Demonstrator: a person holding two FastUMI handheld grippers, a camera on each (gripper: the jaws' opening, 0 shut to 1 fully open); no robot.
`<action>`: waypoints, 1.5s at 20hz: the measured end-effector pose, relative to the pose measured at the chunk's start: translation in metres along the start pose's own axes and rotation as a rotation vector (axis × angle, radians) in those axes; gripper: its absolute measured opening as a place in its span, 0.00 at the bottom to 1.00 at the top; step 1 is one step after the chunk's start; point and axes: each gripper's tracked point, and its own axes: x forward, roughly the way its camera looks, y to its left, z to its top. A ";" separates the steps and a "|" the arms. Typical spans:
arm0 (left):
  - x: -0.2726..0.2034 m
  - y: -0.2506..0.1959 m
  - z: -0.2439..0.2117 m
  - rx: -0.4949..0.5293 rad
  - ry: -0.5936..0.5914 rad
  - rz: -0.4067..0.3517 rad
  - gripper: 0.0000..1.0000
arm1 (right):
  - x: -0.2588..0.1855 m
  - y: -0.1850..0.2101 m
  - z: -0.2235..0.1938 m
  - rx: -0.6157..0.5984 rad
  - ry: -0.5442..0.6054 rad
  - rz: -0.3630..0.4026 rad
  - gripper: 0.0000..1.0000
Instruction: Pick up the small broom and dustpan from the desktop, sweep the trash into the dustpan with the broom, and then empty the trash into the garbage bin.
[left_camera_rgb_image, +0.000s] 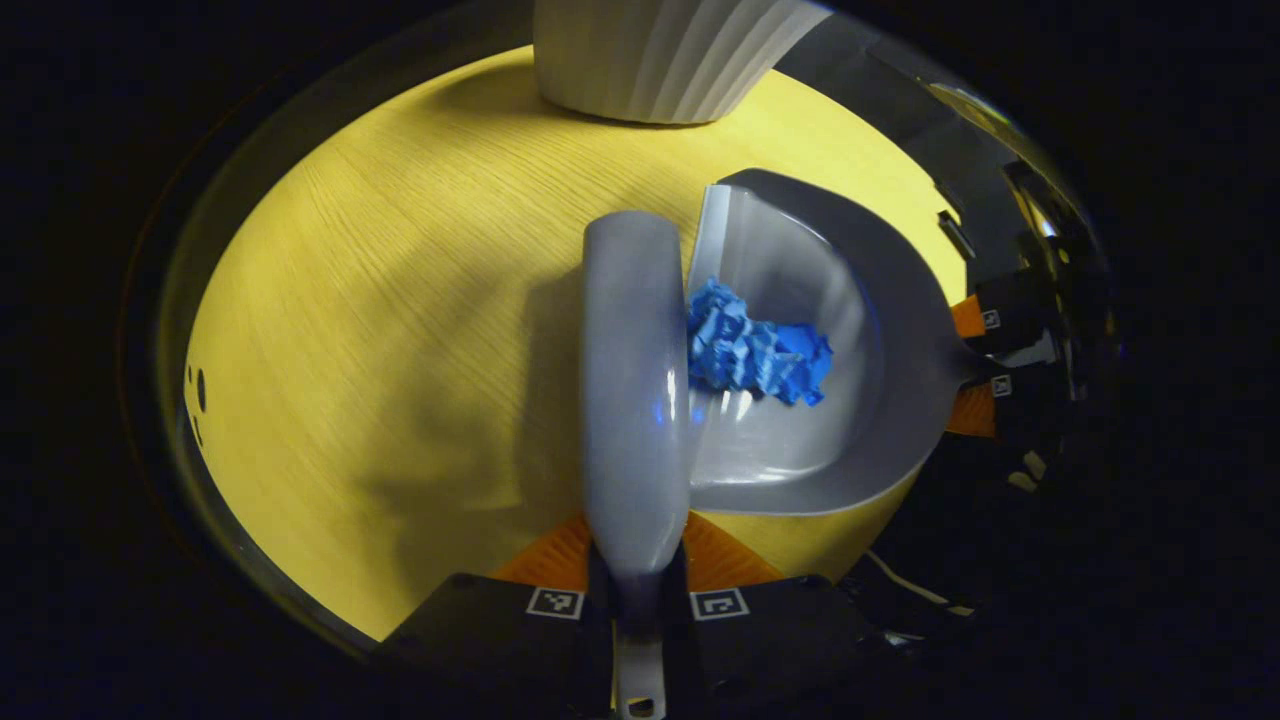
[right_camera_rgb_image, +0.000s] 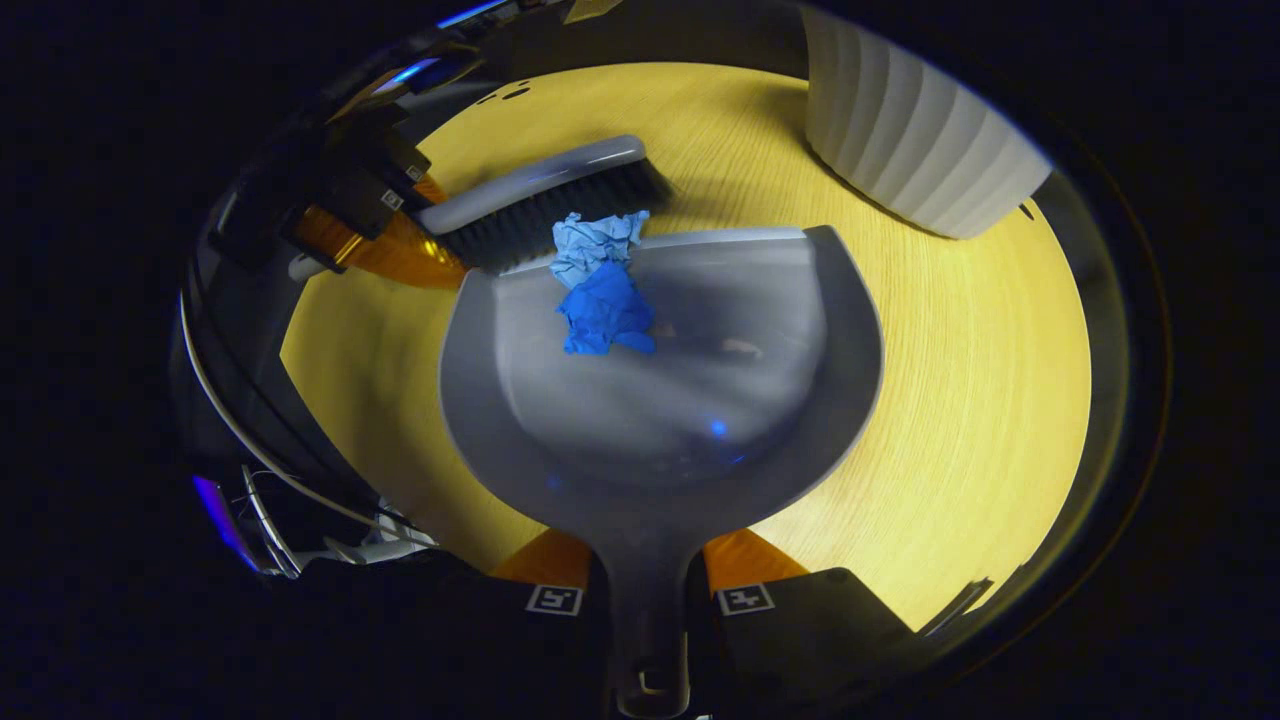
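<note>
My left gripper (left_camera_rgb_image: 637, 590) is shut on the handle of the small grey broom (left_camera_rgb_image: 632, 380), whose head lies along the open edge of the grey dustpan (left_camera_rgb_image: 880, 300). A crumpled blue paper wad (left_camera_rgb_image: 755, 350) sits inside the pan, right against the broom. In the right gripper view, my right gripper (right_camera_rgb_image: 648, 590) is shut on the dustpan's handle, and the dustpan (right_camera_rgb_image: 700, 400) rests flat on the yellow desktop (right_camera_rgb_image: 960, 400). The blue wad (right_camera_rgb_image: 603, 295) lies just inside the pan's front lip, touching the broom's black bristles (right_camera_rgb_image: 545, 215). The left gripper (right_camera_rgb_image: 360, 195) shows farther off at upper left.
A white ribbed garbage bin (left_camera_rgb_image: 660, 55) stands on the desktop beyond the dustpan; in the right gripper view the bin (right_camera_rgb_image: 910, 140) is at the upper right. The round yellow desktop (left_camera_rgb_image: 400, 350) ends in a dark rim all around.
</note>
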 end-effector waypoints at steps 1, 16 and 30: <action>0.000 -0.014 -0.006 -0.014 0.001 -0.042 0.24 | -0.002 0.000 0.001 0.005 -0.007 0.001 0.34; -0.043 -0.073 -0.049 -0.271 -0.322 0.019 0.24 | -0.011 0.008 0.010 0.111 -0.101 -0.043 0.34; 0.049 -0.098 -0.055 -0.891 -0.463 0.129 0.24 | 0.007 0.003 0.012 0.032 -0.155 0.095 0.34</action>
